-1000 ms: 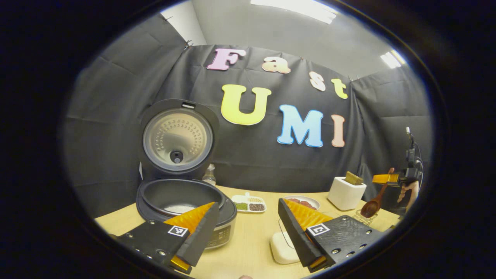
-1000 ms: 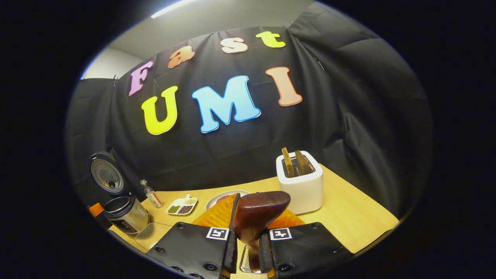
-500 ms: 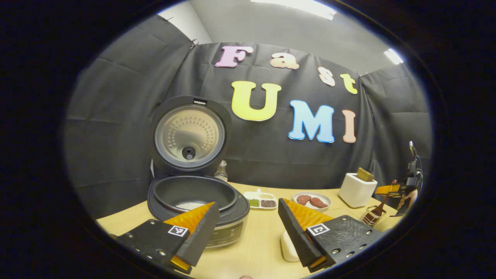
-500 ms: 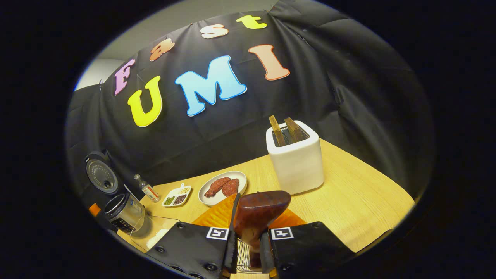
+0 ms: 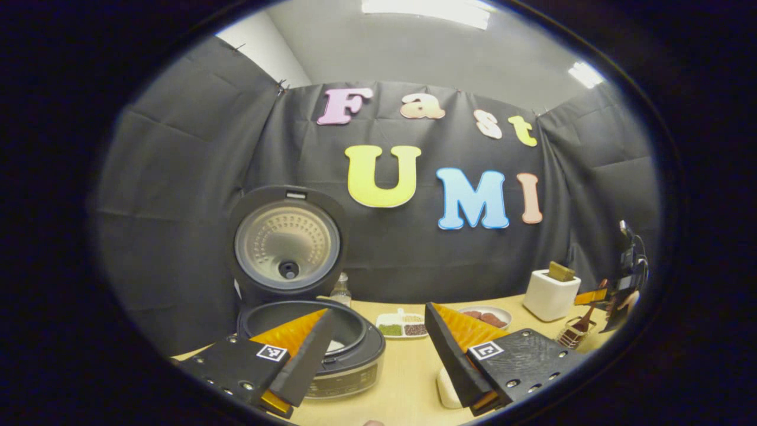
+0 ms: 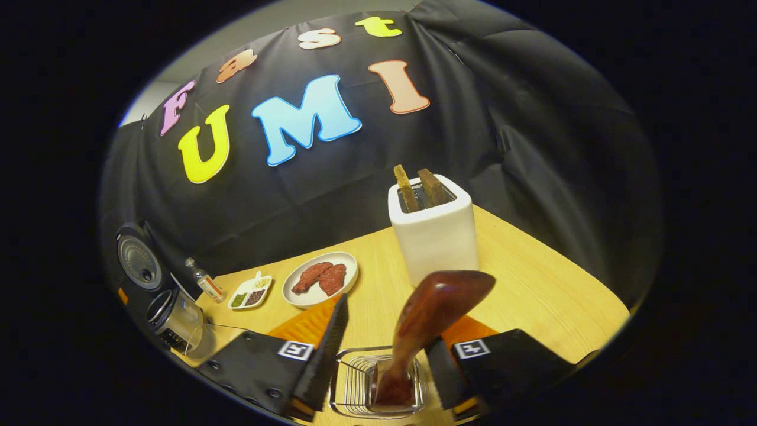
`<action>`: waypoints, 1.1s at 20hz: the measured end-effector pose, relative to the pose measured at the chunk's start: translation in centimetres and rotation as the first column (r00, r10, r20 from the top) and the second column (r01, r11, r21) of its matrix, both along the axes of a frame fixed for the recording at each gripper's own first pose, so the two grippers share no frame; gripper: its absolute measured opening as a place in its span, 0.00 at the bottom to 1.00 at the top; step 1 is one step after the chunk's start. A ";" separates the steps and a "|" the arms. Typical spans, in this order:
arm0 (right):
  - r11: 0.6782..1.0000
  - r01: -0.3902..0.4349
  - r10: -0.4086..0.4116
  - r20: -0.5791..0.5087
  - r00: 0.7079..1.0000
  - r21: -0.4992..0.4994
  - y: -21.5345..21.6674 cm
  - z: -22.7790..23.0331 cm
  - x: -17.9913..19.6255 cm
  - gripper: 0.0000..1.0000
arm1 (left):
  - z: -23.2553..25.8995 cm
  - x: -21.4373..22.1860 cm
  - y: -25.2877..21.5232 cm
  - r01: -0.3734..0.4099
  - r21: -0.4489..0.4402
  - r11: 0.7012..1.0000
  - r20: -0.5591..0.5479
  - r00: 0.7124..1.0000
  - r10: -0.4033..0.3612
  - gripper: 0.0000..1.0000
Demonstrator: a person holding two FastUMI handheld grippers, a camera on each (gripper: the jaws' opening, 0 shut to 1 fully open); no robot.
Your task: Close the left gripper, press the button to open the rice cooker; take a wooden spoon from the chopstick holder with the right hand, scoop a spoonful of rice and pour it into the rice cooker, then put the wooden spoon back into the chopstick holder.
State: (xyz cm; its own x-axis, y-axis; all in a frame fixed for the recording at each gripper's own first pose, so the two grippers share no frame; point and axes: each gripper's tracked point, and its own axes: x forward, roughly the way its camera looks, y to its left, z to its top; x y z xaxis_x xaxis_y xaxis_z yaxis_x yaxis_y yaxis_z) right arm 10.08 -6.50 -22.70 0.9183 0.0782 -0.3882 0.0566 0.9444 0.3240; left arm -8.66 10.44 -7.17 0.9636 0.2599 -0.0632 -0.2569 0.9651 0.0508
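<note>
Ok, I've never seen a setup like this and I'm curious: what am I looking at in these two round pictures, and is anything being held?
No robot here: a person holds a two-fingered gripper in each hand, and a fisheye camera rides on each, looking out along its jaws. One picture is from the left gripper, whose jaws stand apart in front of a rice cooker with its lid up. The other is from the right gripper. Its jaws are also apart, either side of a wooden spoon that stands handle-down in a wire chopstick holder, so nothing looks gripped. On the wooden table are also a toaster, a plate of reddish pieces, a divided dish of grains and a small bottle.
</note>
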 end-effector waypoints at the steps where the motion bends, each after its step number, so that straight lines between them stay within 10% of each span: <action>1: 1.000 0.015 -0.015 -0.004 1.000 -0.026 -0.5 -0.2 0.1 0.98 | 0.7 0.1 0.4 -0.014 0.006 1.000 0.010 1.000 0.014 0.94; 22: 0.981 0.043 -0.039 0.023 0.999 -0.187 -0.1 5.3 -4.4 0.98 | 16.9 9.9 16.3 -0.258 0.193 0.946 0.076 0.966 0.248 0.94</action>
